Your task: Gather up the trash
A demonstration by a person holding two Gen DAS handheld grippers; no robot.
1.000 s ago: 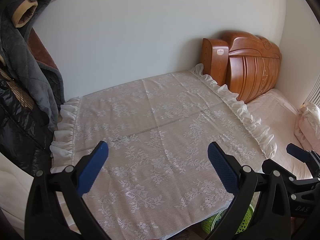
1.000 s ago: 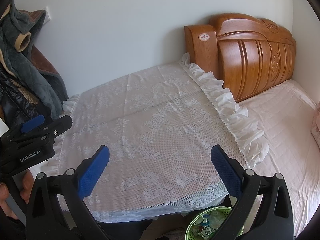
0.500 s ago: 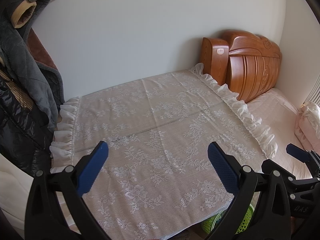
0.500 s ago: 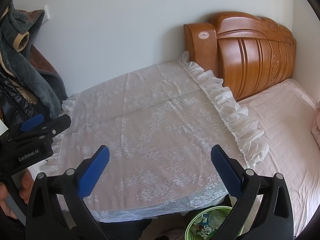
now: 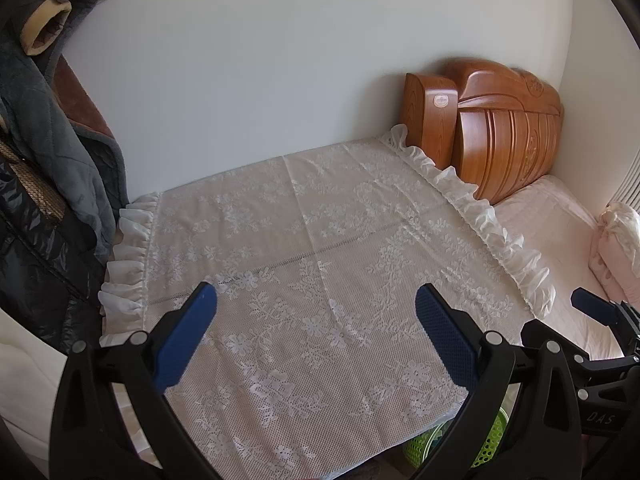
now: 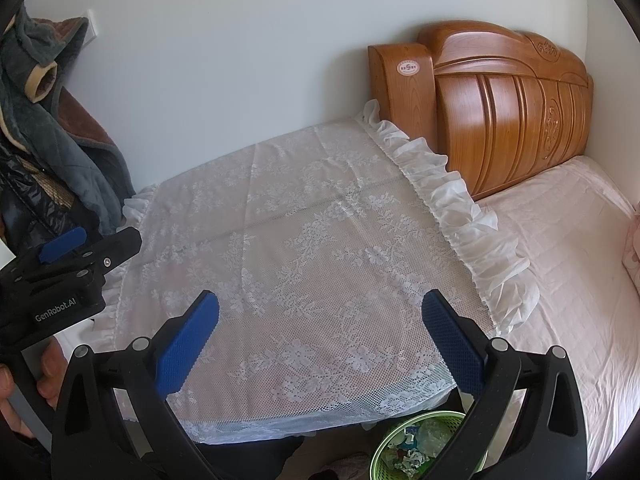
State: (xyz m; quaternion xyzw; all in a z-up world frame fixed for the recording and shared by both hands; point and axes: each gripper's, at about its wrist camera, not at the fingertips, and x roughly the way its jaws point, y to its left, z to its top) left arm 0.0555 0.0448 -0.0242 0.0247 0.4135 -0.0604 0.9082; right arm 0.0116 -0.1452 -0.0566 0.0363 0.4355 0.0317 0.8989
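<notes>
A green mesh trash basket [image 6: 380, 452] stands on the floor below the front edge of a table under a white lace cloth [image 6: 304, 264]; crumpled trash lies inside it. In the left wrist view only part of the basket [image 5: 492, 440] shows behind my right finger. My left gripper [image 5: 316, 320] is open and empty above the cloth. My right gripper [image 6: 320, 326] is open and empty above the cloth's front part. The left gripper also shows at the left of the right wrist view [image 6: 72, 264]. No loose trash shows on the cloth.
A carved wooden headboard [image 6: 500, 108] stands at the back right, with a bed under a pink sheet [image 6: 568, 264] beside the table. Dark coats [image 5: 36, 160] hang at the left. A white wall lies behind. A pink pillow [image 5: 620, 240] sits at the far right.
Both grippers have shifted only slightly; the views are almost the same. Both stay open and empty.
</notes>
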